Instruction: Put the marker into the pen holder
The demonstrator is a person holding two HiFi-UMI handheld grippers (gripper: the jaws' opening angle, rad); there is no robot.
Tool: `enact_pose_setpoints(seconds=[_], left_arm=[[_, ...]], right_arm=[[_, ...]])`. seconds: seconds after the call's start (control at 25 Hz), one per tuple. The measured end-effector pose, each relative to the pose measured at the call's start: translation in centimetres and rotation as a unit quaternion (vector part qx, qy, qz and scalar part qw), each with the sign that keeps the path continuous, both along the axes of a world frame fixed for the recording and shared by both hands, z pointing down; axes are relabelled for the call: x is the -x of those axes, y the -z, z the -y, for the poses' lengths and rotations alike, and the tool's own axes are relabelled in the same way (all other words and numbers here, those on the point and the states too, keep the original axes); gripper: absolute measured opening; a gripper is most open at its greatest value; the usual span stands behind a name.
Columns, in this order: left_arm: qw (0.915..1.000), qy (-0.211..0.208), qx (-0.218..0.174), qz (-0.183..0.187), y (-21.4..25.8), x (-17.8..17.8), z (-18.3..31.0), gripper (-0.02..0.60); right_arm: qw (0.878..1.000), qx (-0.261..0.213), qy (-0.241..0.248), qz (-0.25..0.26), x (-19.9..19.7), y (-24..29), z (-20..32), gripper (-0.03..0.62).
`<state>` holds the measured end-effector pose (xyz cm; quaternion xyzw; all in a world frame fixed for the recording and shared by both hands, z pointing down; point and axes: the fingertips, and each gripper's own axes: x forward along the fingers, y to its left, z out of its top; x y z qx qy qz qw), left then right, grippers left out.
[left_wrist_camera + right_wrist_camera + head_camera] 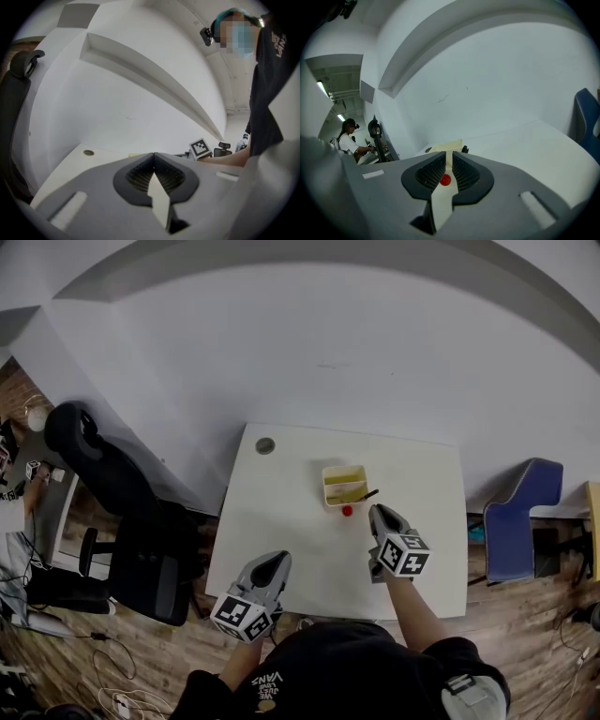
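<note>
Two claws hover over the white tabletop (281, 512) — the left claw (277, 561) near the front edge, jaws pressed together, empty; the right claw (378, 512) barely parted, gripping nothing. Just beyond stands the yellow pen holder (343, 486), the dark marker (368, 493) leaning out over its rim — a small red piece (347, 511) lies beside it.

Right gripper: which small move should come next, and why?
Probably open wider and ease forward. The right gripper is empty, fingers barely apart; the red thing, maybe the marker, lies on the table just ahead, before the holder.
</note>
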<state>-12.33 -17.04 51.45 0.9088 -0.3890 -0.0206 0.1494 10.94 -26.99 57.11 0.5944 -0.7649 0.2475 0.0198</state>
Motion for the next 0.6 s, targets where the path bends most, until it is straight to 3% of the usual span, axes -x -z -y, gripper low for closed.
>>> enact_pose_setpoints(seconds=[0.2, 0.6], left_arm=[[0.9998, -0.020, -0.005, -0.002, 0.3, -1.1, 0.2, 0.052], [0.9986, -0.052, -0.002, -0.012, 0.0, -2.4, -0.4, 0.052]], right_arm=[[0.999, -0.037, 0.006, 0.009, 0.3, 2.8, -1.9, 0.004], [0.997, -0.075, 0.000, 0.031, 0.6, 6.1, -6.6, 0.002]])
